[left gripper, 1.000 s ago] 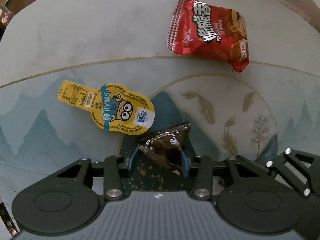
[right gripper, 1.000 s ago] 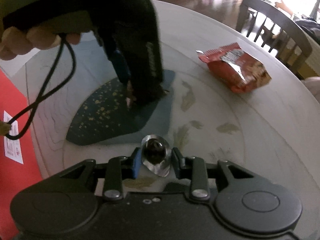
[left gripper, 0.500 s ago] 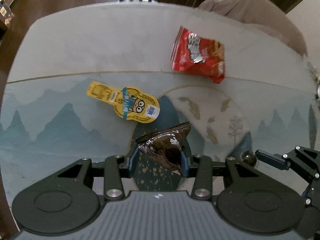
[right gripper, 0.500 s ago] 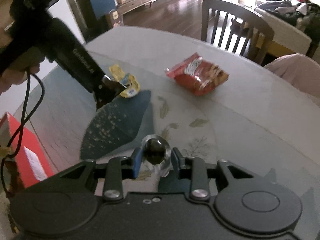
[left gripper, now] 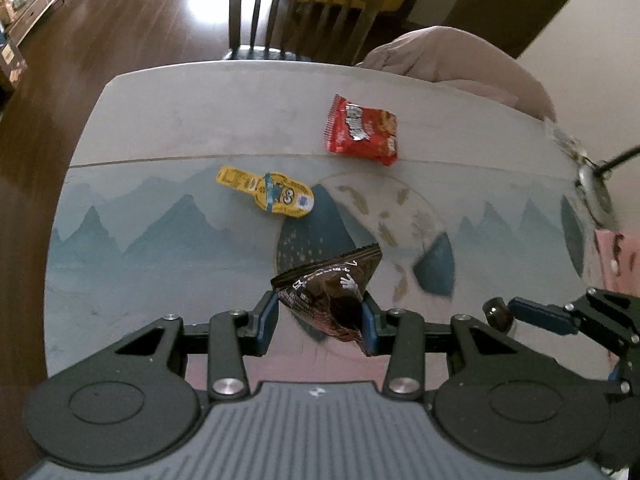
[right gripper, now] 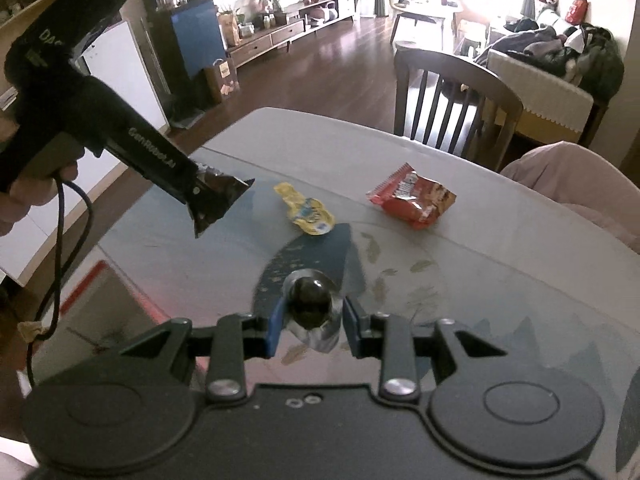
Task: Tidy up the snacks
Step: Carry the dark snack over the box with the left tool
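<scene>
Now we hold dark brown packet (left gripper: 332, 300) in left gripper (left gripper: 320, 320), round dark sweet, probably foil-wrapped, (right gripper: 310, 304) in right gripper (right gripper: 310, 320); jaws clenched, above desk (left gripper: 200, 120). Keep grips firm, carry both level.

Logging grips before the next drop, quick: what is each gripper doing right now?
Left gripper: closed on a dark brown snack packet.
Right gripper: closed on a small dark round sweet in a clear wrapper.
</scene>
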{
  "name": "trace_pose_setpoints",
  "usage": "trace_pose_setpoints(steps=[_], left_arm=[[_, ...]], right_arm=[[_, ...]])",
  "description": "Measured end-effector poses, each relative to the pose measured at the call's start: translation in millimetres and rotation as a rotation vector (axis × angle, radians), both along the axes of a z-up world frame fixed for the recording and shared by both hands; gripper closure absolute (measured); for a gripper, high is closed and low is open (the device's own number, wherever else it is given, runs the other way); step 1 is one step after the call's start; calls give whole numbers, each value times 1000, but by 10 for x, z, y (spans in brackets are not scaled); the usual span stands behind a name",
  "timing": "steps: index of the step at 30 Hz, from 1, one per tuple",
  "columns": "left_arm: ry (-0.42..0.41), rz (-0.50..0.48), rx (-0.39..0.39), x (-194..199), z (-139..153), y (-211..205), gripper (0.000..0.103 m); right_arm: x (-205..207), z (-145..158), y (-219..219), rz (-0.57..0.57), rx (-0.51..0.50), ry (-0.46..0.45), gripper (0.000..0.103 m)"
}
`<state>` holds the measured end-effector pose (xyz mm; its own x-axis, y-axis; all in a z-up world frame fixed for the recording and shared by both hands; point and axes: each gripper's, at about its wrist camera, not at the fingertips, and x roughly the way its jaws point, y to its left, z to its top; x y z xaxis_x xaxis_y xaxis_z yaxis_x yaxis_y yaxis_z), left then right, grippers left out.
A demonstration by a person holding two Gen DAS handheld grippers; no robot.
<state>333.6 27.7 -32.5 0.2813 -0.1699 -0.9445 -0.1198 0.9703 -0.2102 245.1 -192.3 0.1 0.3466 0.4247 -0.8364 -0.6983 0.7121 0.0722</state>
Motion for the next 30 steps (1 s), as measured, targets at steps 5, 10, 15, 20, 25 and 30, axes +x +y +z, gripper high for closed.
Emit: trace_pose_setpoints(steps=[5,10,15,20,25,30], left_arm=[[-32,-32,-5,-423,227,59,62],[-40,-78,-8,-842,379,95,62],[-26,-100,-1,-1241,367,114,62],[-9,-104,0,-1551,236,125,62],[30,-116,13,-1796,46,110,62],[73,-124,39,-1950,-178,85,62]], right_arm=[[-368,193,70,-9,7,2,72],[-738,314,161,-8,17,1,72],[-1026,295,239,-3,26,12,72],[-1266,196,297,-1,20,25,72],[-1441,-5,372,-4,-6,53,72],[-1617,-235,438,-1,-34,76,72]])
